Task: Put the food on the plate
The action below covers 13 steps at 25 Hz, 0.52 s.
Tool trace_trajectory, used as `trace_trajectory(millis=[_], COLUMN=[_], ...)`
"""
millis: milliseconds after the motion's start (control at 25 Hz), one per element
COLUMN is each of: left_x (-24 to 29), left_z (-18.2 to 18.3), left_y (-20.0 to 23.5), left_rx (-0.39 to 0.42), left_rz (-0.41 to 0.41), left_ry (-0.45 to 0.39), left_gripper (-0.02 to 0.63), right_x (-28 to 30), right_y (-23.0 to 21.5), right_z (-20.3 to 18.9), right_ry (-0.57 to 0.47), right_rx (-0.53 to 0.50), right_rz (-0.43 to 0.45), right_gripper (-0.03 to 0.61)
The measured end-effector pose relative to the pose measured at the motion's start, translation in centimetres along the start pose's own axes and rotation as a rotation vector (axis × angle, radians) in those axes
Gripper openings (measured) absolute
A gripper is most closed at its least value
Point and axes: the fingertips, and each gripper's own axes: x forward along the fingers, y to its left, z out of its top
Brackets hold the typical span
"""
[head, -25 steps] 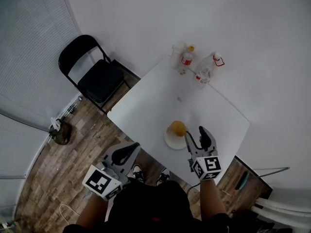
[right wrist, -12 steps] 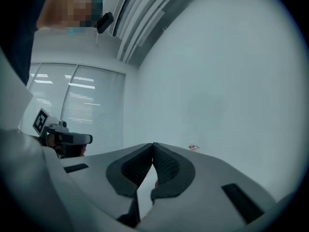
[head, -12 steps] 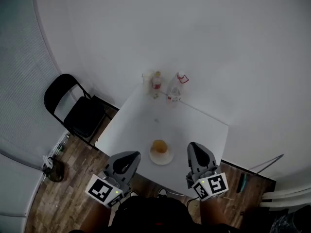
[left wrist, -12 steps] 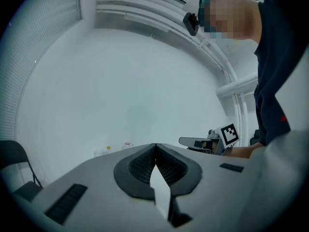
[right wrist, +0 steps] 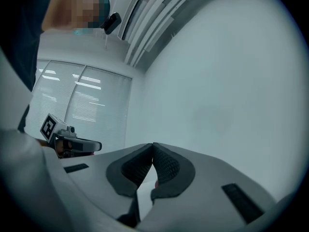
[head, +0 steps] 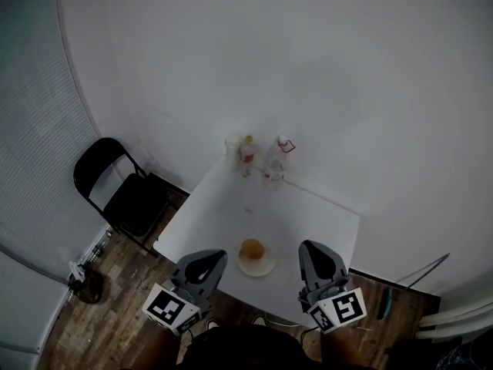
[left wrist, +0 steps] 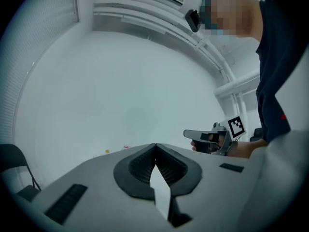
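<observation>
The food [head: 253, 249], a rounded orange lump, sits on the white plate [head: 259, 267] near the front edge of the counter [head: 308, 214]. It lies ahead of me and between my two hands. My left tool [head: 211, 257] is to its left and my right tool [head: 313, 253] to its right, both drawn back over the near edge and apart from the plate. In the head view the left tool looks slightly the nearer, though the gap is close to even.

Both tools have their jaws together, pads meeting at the tips with nothing between them. Each points out toward the wall rather than down at the counter.

The food looks about as wide as it is long, so I can make out no long axis and no direction that it points; it is too small here to say more. Since it already rests on the plate, I judge the task done. Any further move would mean opening a tool and coming in and down toward the middle.
</observation>
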Motion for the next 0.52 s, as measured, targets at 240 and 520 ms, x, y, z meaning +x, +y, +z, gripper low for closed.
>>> trace_trajectory(millis=[240, 520], left_x=[-0.15, -0.01], left_z=[-0.01, -0.30], left_y=[0.13, 0.50], left_rx=[-0.038, -0.013], left_rz=[0.021, 0.027], left_ry=[0.011, 0.012], left_gripper=[0.020, 0.020], right_x=[0.29, 0.75], right_y=[0.32, 0.31], right_z=[-0.35, -0.63], right_ry=[0.013, 0.021], right_rx=[0.007, -0.005], right_rz=[0.022, 0.045], right_gripper=[0.023, 0.022])
